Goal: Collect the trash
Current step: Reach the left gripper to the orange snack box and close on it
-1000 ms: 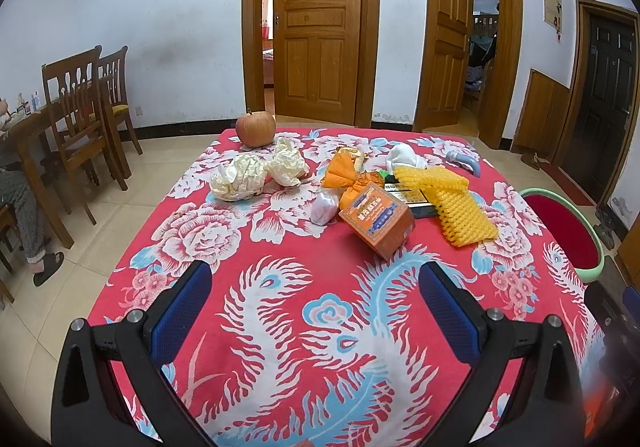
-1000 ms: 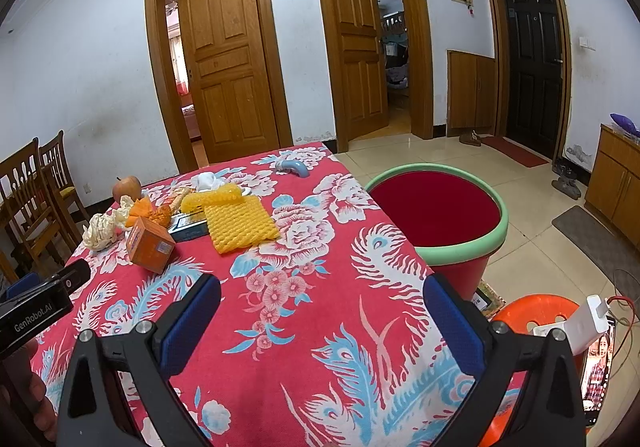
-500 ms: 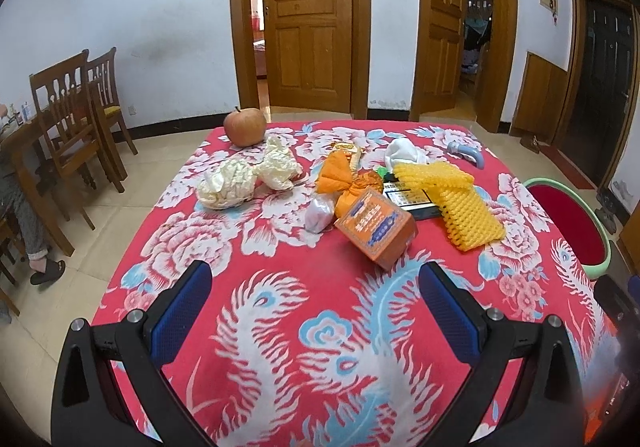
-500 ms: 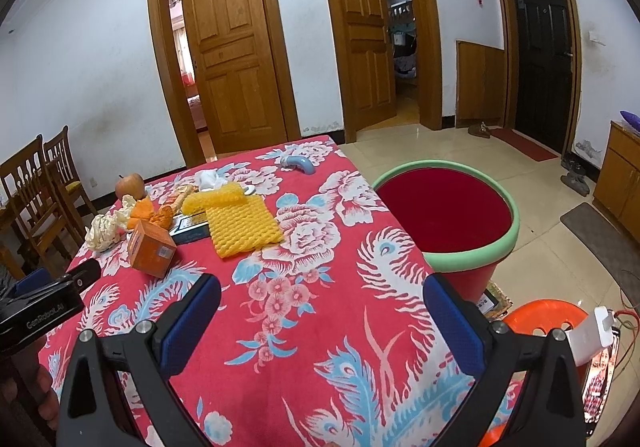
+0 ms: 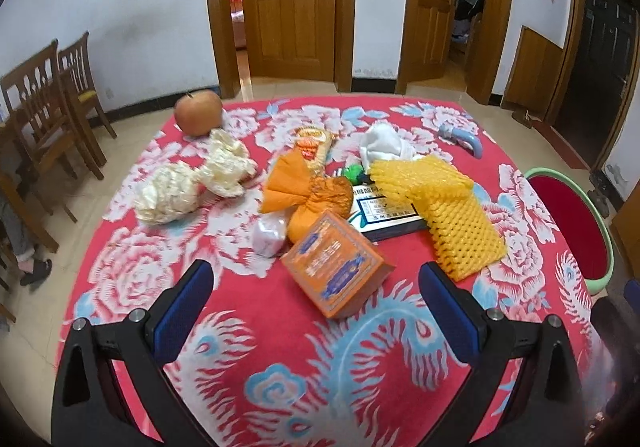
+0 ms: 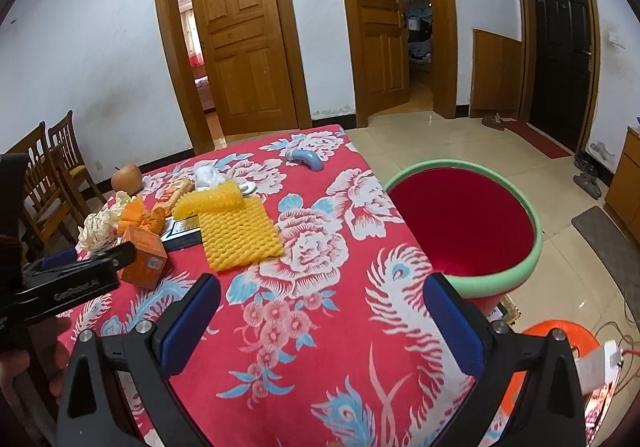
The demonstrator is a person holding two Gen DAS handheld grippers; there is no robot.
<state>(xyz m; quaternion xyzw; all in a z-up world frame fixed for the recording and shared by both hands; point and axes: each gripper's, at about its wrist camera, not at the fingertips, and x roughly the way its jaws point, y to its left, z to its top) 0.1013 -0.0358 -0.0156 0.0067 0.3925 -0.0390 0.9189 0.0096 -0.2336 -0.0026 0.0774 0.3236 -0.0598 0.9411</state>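
A pile of trash lies on the red floral tablecloth: an orange box, yellow foam netting, orange peel, white crumpled foam wrap, a small pale wrapper and white tissue. My left gripper is open and empty, with the orange box just ahead between its fingers. My right gripper is open and empty over the table's right part. A red bin with a green rim stands beside the table on the right; it also shows in the left wrist view.
An apple and a blue curved handle lie at the table's far side. A dark flat packet lies under the netting. Wooden chairs stand left. An orange stool sits by the bin.
My left gripper has moved forward toward the trash pile; the orange box now sits closer, between its fingers. My right gripper has shifted slightly forward. Both stay open.
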